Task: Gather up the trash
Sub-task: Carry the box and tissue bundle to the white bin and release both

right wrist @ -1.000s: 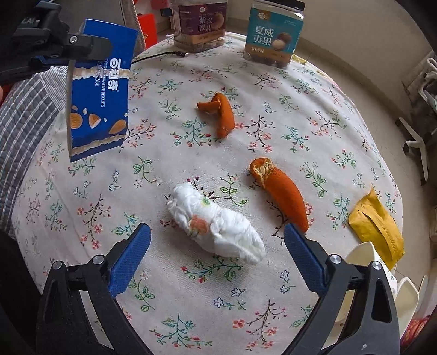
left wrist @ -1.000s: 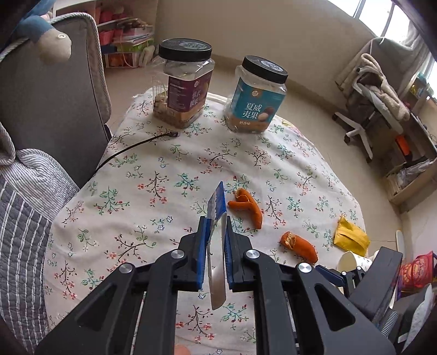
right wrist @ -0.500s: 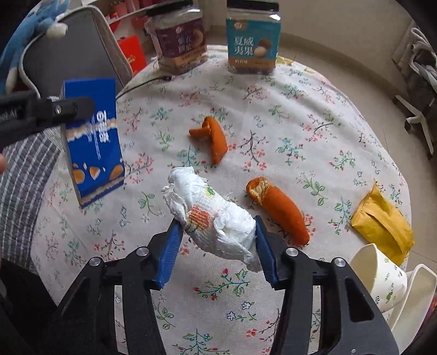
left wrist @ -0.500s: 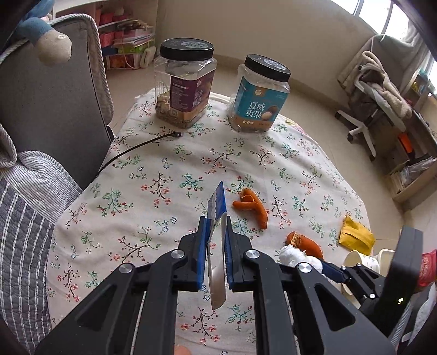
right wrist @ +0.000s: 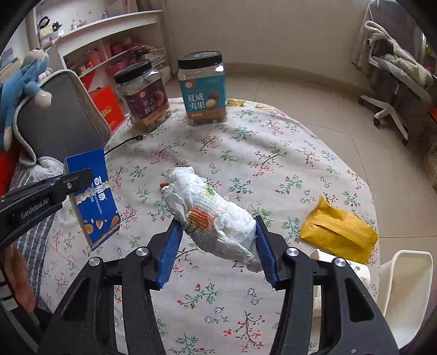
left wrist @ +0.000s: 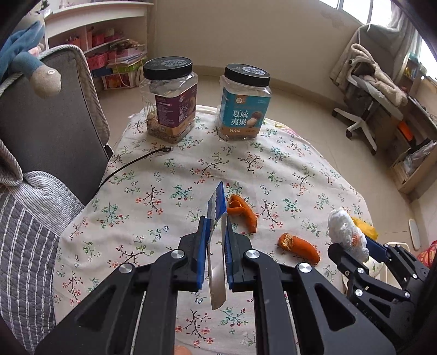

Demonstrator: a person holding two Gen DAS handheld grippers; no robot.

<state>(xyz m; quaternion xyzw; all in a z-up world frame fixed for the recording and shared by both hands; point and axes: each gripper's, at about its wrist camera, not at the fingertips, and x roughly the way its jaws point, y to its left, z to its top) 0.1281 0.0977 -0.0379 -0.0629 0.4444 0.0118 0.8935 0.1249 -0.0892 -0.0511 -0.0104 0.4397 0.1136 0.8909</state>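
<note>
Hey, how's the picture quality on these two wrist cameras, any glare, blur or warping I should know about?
Left wrist view: sharp, soft daylight, the window at top right blown out; fisheye bends the walls and darkens the corners. Right wrist view: also sharp, the crumpled tissue crisp with its creases showing, the table bulging from distortion, shadows faint.

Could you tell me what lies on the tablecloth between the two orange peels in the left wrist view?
Nothing: the stretch between the curled peel and the stubby peel is bare floral tablecloth, seen in the left wrist view.
</note>
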